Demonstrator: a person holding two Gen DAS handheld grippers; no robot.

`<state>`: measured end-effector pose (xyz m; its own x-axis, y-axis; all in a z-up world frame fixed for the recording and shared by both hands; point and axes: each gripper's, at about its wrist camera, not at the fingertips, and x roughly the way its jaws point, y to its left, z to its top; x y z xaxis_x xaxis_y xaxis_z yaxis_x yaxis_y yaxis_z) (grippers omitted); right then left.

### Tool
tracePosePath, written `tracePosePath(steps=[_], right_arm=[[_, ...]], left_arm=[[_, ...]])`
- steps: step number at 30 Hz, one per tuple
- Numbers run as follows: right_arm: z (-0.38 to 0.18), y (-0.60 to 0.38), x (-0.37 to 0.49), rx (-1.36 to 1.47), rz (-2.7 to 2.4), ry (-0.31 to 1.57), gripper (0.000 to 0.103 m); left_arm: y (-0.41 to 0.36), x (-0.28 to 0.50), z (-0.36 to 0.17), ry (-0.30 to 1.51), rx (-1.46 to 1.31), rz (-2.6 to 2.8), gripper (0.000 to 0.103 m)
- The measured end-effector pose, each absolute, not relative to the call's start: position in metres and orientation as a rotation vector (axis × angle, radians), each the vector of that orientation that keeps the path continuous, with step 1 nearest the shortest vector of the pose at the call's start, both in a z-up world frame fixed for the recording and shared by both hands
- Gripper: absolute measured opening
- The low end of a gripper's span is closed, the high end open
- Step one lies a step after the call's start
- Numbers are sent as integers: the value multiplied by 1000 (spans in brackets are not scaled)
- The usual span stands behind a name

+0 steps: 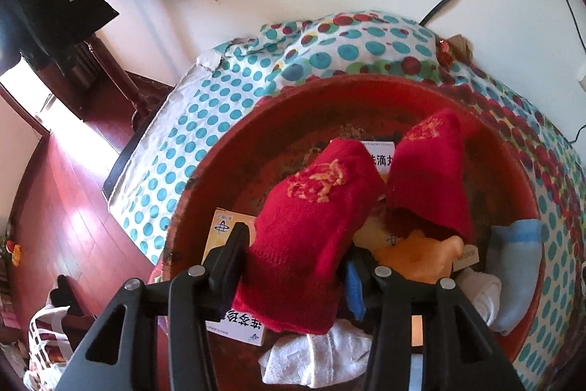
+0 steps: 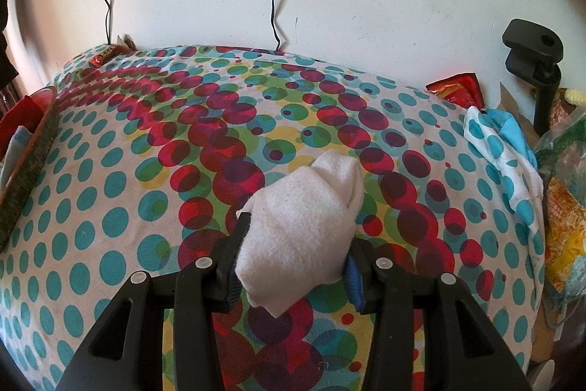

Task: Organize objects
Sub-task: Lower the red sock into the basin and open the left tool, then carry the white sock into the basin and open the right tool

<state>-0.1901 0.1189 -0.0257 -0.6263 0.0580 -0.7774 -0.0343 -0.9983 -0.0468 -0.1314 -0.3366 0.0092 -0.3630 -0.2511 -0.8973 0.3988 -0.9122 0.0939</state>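
Dotted bedspread (image 2: 110, 171) lies open around right claw (image 2: 293, 266) gripping white sock (image 2: 304, 222)

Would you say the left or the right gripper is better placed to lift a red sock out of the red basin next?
Probably left: the left gripper is over the red basin with a red sock between its fingers. The right gripper already grips a white sock.

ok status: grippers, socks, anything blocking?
Left gripper open around red sock over red basin. Right gripper shut on white sock above the dotted bedsheet. Nothing blocking.
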Motion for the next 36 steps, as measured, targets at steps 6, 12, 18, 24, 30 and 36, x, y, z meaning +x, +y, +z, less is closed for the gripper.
tracePosePath(steps=[6,12,18,24,30,36], right_arm=[[-25,120,-190,-1330,2782,-56,43],[-24,121,-189,-1317,2769,-106,43],[-24,130,-187,-1301,2757,-158,41],[-24,134,-186,-1302,2754,-149,39],[-20,133,-190,-1328,2698,-73,38],[-2,114,-184,-1330,2752,-71,38]], left_arm=[[-326,-123,23,116,1454,-2328,60],[-318,-109,39,126,1412,-2372,63],[-308,-95,52,111,1347,-2392,63],[-298,-85,56,112,1297,-2407,63],[-293,-81,57,155,1300,-2428,63],[-292,-78,55,190,1317,-2445,63]])
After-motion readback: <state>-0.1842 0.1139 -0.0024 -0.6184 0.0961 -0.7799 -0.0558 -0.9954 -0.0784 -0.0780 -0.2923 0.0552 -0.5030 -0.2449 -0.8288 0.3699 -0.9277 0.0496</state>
